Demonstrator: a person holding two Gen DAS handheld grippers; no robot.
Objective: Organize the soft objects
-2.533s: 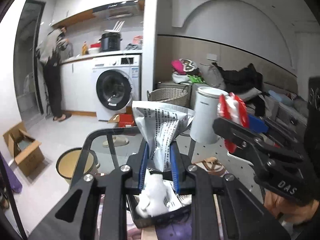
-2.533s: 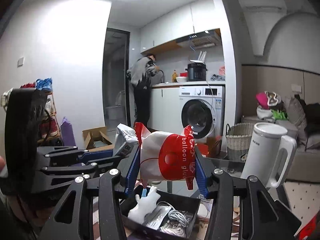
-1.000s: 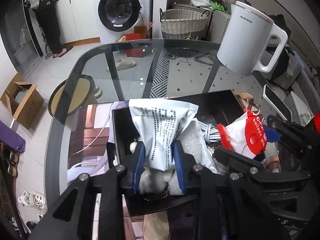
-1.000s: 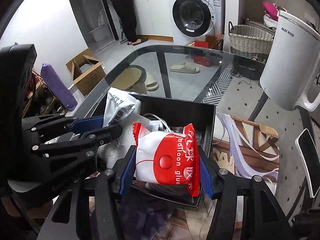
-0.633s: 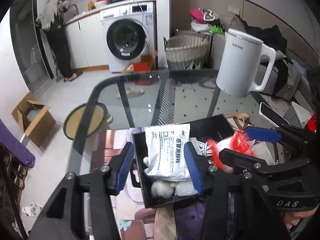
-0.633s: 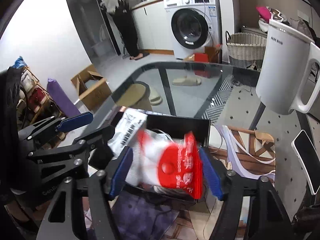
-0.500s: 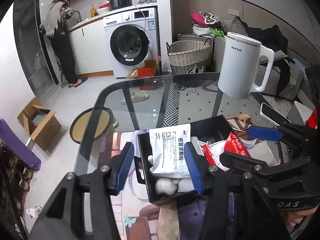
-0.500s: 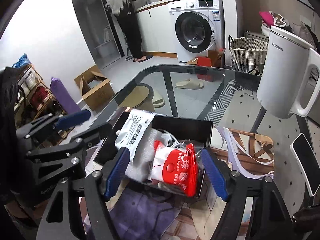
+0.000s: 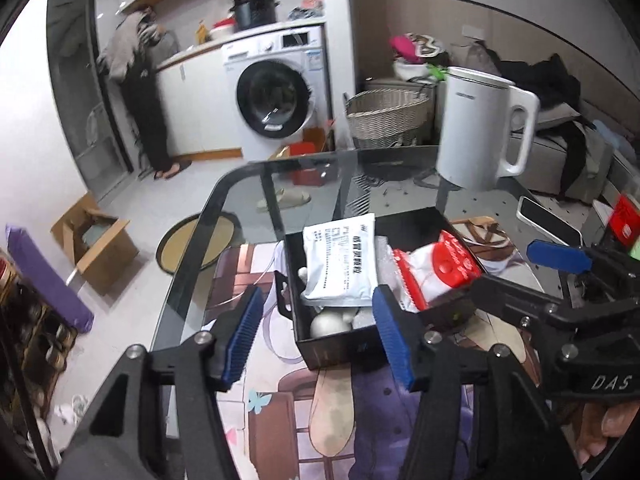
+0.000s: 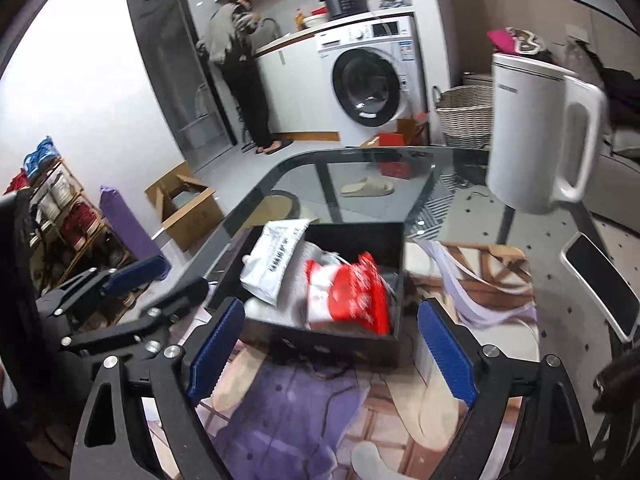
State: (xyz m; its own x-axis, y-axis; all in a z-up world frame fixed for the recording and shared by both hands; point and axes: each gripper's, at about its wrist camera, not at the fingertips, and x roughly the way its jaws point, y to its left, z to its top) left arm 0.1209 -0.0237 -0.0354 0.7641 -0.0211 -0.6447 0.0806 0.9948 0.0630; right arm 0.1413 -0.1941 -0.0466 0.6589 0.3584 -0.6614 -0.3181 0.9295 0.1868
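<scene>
Black box point(image 9: 340, 344) at centre; white pouch point(image 9: 340, 264) with dark print at its 10 o'clock, red-and-white bag point(image 10: 352, 296) at its 3 o'clock. Gripper pads point(image 9: 242, 338) — blue, arms black. Table mat point(image 10: 288, 408) at 6 o'clock — purple, brown, cream illustration. White kettle point(image 10: 532, 136) at 2 o'clock.

— What sits on the glass worktop point(image 9: 240, 200)?
— A printed mat point(image 9: 280, 420) under the jaws, a black box point(image 9: 340, 344) on it just ahead of them, a white kettle point(image 9: 480, 128) beyond, right.
</scene>
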